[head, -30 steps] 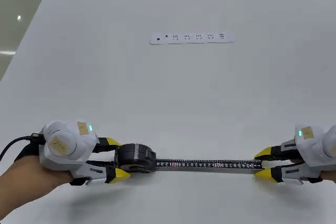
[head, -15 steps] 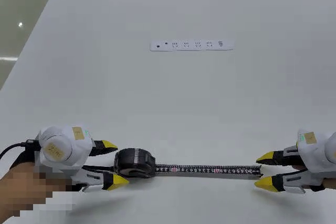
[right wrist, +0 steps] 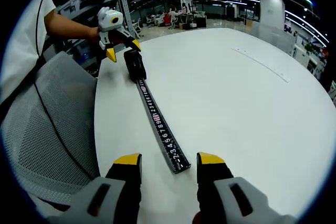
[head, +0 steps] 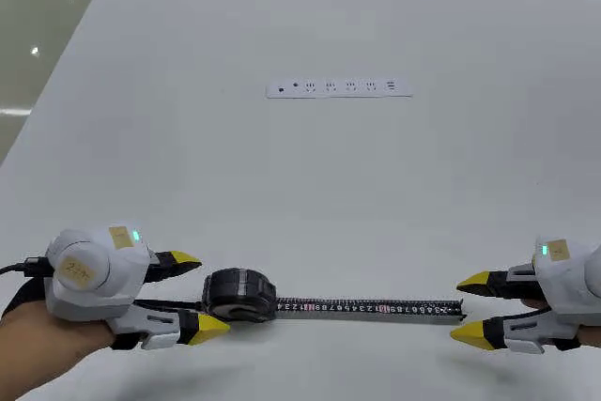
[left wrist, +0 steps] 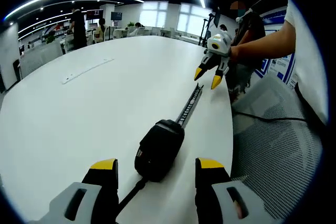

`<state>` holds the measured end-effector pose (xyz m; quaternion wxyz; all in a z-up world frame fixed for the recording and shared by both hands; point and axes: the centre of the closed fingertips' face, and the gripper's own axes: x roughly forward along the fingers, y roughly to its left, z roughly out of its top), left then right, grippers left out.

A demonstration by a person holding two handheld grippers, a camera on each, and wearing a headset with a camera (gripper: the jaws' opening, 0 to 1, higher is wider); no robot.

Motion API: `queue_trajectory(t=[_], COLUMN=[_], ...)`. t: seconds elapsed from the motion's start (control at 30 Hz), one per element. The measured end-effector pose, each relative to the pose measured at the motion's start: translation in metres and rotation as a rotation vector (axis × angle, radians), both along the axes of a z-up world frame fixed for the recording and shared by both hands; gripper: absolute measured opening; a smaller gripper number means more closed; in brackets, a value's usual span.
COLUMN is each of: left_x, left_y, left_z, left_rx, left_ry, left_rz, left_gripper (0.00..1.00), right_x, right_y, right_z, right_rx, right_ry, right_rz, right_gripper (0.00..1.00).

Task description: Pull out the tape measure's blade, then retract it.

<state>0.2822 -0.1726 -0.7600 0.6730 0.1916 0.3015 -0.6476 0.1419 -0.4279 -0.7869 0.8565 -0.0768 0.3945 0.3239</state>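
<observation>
The right claw (head: 458, 308) has let go of the blade (head: 371, 308) and stands apart at lower right. The left claw (head: 212, 292) is apart too, straddling the tape measure (head: 240, 294) at lower left. The blade lies extended on the bench (head: 329, 185), ready to be retracted.

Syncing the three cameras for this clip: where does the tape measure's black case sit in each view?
Head view: case low, left of centre.
Left gripper view: case bottom centre, just ahead of the jaws.
Right gripper view: case upper left, far off.
Shared landmark: the pulled-out blade running from the case.
</observation>
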Motion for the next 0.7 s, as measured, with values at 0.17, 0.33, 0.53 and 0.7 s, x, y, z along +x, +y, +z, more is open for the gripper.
queue_trajectory(t=[0.17,0.33,0.53,0.7], left_x=[0.001,-0.002,-0.004,-0.006], left_y=[0.004,0.007,0.011,0.016], left_z=[0.005,0.009,0.016,0.023], left_rx=[-0.016,-0.029,-0.048,-0.070], left_ry=[0.018,0.039,0.051,0.061], left_rz=[0.050,0.087,0.137,0.181], left_gripper=[0.59,0.62,0.67,0.69], right_x=[-0.001,-0.003,-0.007,-0.011], right_y=[0.001,0.003,0.004,0.005], right_z=[0.003,0.010,0.013,0.016], right_rx=[0.001,0.018,0.018,0.020], right_ry=[-0.007,-0.016,-0.021,-0.020], right_rz=[-0.030,-0.065,-0.105,-0.131], right_gripper=[0.45,0.48,0.55,0.59])
